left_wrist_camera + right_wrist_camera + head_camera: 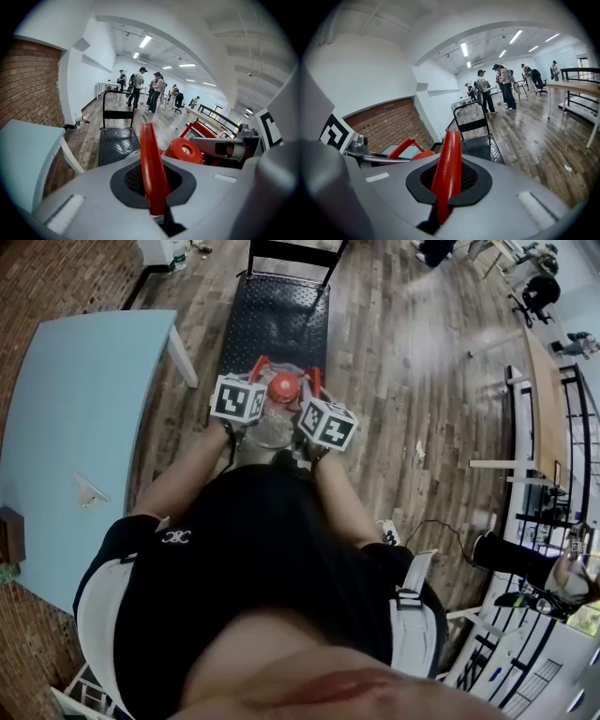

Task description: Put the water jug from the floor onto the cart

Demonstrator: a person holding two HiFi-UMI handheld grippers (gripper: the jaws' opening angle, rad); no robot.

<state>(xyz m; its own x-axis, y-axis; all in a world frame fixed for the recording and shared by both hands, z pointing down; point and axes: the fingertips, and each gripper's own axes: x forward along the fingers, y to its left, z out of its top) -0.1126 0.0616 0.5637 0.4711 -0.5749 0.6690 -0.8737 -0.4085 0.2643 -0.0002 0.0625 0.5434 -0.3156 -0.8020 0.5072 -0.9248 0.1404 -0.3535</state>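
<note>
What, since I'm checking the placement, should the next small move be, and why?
Probably carry the water jug forward over the cart: it hangs between the shut left gripper and right gripper at the cart's near end, not set down.

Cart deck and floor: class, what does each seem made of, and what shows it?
Cart deck: probably black-coated metal; raised tread studs with dull sheen. Floor: wood or wood-look planks; grain and seams show, real timber uncertain.

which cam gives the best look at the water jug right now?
Head view: it shows the clear plastic water jug from above, red cap and shoulders, between the left gripper and right gripper. The left gripper view shows only the cap. The right gripper view shows just a sliver of it.
</note>
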